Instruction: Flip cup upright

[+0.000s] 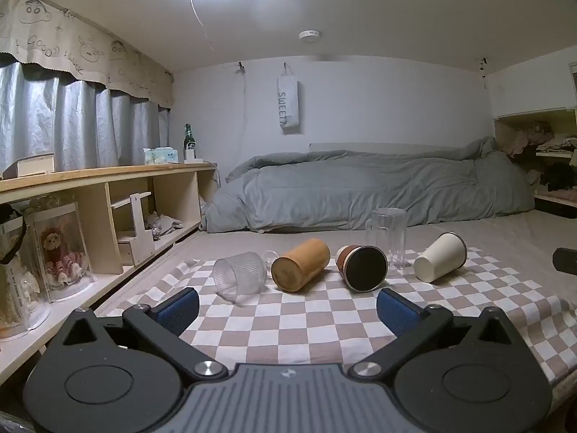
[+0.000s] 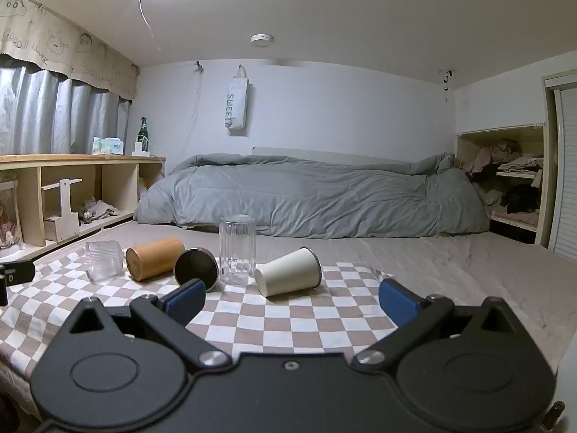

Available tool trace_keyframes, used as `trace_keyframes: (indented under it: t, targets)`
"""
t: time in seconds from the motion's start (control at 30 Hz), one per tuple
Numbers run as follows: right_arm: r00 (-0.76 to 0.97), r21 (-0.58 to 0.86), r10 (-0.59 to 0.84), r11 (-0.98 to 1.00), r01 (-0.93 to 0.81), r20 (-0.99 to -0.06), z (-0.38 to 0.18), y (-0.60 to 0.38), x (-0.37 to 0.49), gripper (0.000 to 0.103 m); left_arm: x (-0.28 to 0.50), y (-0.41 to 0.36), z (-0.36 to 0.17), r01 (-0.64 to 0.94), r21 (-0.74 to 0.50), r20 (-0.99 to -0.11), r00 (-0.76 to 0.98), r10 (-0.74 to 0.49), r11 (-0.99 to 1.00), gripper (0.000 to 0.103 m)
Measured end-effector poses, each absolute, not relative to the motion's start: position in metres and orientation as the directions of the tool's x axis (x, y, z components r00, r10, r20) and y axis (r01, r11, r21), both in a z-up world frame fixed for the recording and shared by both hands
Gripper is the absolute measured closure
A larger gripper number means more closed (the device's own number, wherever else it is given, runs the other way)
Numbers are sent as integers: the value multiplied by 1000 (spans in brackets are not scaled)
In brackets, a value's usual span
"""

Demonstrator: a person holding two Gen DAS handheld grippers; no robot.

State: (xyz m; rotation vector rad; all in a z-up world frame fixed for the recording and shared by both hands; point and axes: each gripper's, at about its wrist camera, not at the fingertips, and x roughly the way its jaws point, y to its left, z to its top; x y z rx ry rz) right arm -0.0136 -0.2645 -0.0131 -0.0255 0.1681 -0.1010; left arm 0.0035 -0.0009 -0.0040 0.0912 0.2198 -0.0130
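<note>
Cups are lying tipped along the far side of the checkered cloth point(image 2: 288, 328); the white cup point(image 2: 288, 276) is resting on its side just ahead of my right gripper point(image 2: 291, 297), my left gripper point(image 1: 288, 306) facing the wooden cup point(image 1: 301, 269). Both are gaping wide and carrying nothing; I am judging it best to straddle the white cup's middle, closing gently before tilting its rim upward.

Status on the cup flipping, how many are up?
Done: only the tall glass stands on the checkered cloth. In hand: nothing; left tongs and right tongs are open, short of the cups. Left: ribbed glass, wooden cup, brown tumbler, white cup lie sideways.
</note>
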Motion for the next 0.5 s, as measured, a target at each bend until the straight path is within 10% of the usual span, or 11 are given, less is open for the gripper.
trace_keyframes:
  t: [0.5]
  targets:
    - [981,-36,-103,995,98,-165,-13,-263,-12,0,0,-4,-5,27,85,-213,977,-8,996,0]
